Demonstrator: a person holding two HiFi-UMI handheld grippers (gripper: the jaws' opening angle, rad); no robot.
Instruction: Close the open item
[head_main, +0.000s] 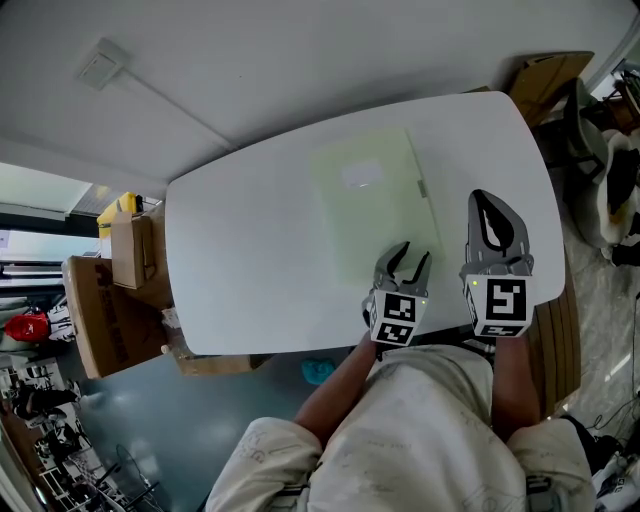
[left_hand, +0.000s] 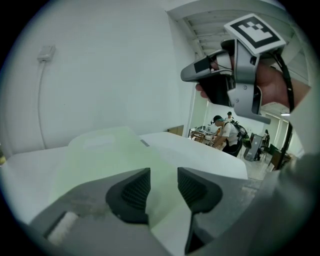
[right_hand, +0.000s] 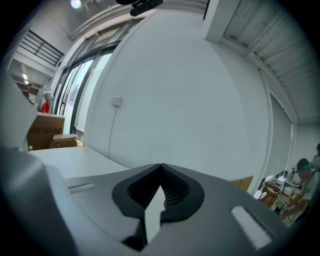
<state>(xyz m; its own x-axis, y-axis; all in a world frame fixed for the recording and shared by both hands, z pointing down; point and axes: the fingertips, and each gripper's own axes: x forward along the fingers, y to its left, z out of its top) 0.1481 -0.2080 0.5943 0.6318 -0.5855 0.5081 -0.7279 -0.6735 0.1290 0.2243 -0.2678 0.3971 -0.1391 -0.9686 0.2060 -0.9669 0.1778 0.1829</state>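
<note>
Head view: pale green folder (head_main: 370, 205) lies flat on the white table (head_main: 240, 270). Your left gripper (head_main: 413, 258) sits at its near edge, your right gripper (head_main: 490, 210) just beside its right side.
Left gripper view: jaws released and apart, folder surface showing in the gap, nothing pinched.
Right gripper view: jaws clenched tip to tip on nothing, wall beyond.

A white table (head_main: 250, 260) with rounded corners stands against the pale wall. One thing lies on it: a pale green, see-through folder (head_main: 370, 205), flat on the right half, with a white label (head_main: 360, 177) near its far end and a small tab (head_main: 422, 188) on its right edge.
</note>
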